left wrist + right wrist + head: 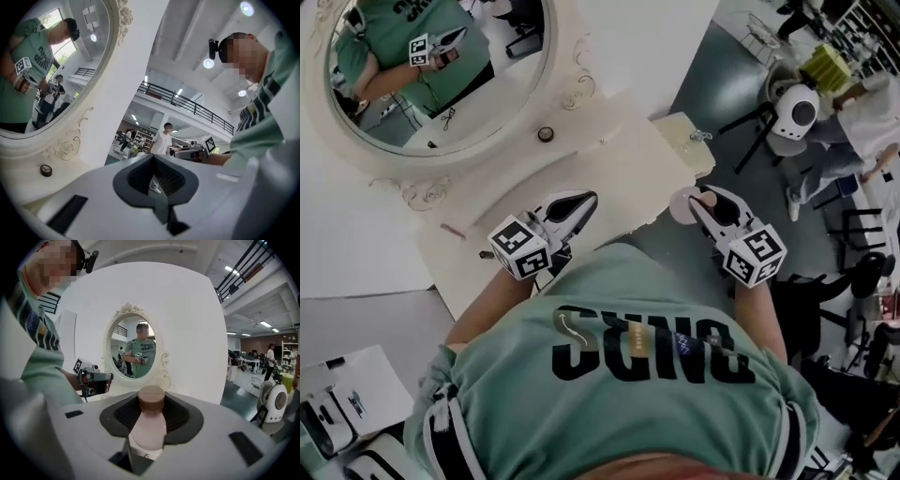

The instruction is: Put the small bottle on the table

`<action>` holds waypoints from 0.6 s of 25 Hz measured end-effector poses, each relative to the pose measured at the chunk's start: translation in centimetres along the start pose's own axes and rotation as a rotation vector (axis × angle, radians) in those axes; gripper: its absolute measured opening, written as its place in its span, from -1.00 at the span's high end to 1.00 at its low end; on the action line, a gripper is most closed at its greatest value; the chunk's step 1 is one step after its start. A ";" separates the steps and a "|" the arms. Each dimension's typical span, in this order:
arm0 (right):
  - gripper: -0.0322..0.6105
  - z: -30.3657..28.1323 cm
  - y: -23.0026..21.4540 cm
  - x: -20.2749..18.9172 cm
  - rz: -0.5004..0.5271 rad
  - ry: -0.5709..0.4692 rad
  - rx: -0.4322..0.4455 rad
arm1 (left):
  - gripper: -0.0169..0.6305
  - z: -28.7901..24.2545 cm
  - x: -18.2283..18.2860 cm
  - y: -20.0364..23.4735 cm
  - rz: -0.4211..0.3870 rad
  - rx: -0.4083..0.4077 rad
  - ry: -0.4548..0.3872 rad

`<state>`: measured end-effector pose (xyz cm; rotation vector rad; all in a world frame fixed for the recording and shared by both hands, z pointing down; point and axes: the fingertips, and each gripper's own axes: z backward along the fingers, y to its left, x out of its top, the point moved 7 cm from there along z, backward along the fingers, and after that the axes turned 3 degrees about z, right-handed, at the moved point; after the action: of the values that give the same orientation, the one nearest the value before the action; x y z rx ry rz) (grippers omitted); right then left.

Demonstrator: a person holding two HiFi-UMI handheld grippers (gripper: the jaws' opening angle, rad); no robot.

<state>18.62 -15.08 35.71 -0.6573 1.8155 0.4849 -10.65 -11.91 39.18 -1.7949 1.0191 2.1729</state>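
Task stage: bottle lifted, not yet set down. We see the small bottle [149, 425] pinched at its body by the right hand-held gripper [703, 204], in the air just off the near edge of the tabletop [609, 178]. In our judgement, lowering and release remain. The left hand-held gripper [153, 158] is pressed together with nothing in it. The bottle is pale pink and opaque, with a round brown cap and a white label near its base.
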 end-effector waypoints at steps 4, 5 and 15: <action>0.50 0.2 -5.5 -0.6 0.044 0.011 0.066 | 0.92 -5.3 -0.7 -0.5 -0.014 0.087 -0.030; 0.50 0.2 -6.7 -0.6 0.055 0.013 0.081 | 0.92 -6.6 -0.9 -0.5 -0.019 0.108 -0.034; 0.50 -3.7 -13.0 -1.7 0.086 0.011 0.204 | 0.92 -12.9 -1.4 1.3 -0.068 0.236 -0.028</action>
<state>24.75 -26.96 38.35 -0.4438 1.8801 0.3469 -0.44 -19.90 40.26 -1.6630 1.1371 1.9414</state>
